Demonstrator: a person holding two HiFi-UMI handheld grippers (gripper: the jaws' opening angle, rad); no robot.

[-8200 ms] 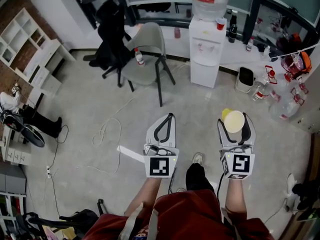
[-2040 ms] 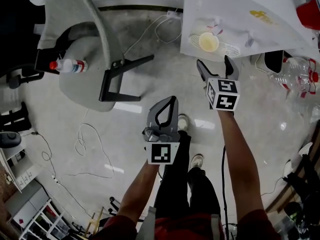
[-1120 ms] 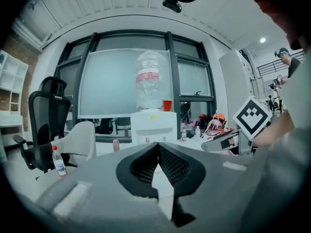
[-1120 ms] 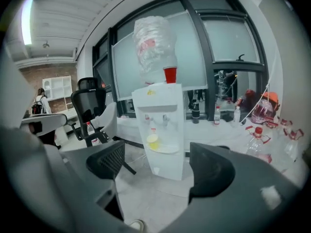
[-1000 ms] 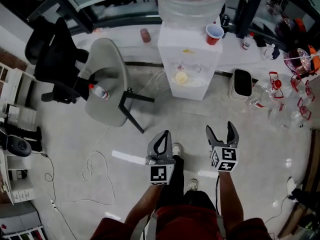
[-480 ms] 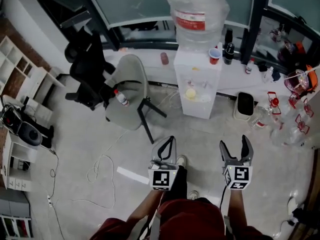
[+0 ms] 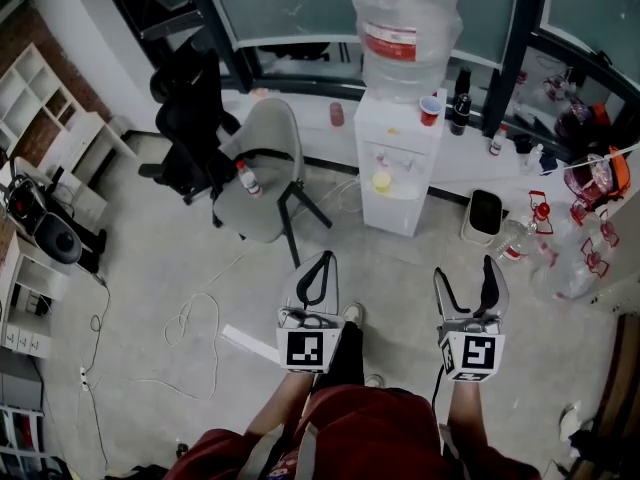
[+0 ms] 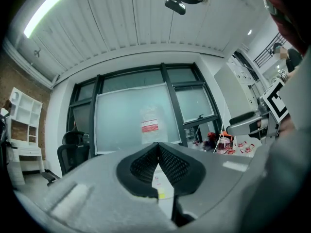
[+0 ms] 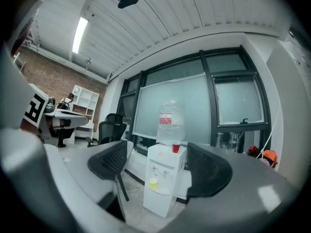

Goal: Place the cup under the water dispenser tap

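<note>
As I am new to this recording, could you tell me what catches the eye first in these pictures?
The white water dispenser with its big bottle stands straight ahead, a yellow cup sitting under its taps. In the foreground the left tool is shut, while the right tool, with nothing between its wide jaws, is closing.

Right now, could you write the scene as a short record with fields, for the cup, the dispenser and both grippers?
Yellow cup: on the tray of the water dispenser, below its taps
Dispenser top: large bottle and a red cup
Left gripper: jaws together, empty
Right gripper: jaws apart and closing, nothing between them
Both grippers: apart from the dispenser, touching nothing
</note>
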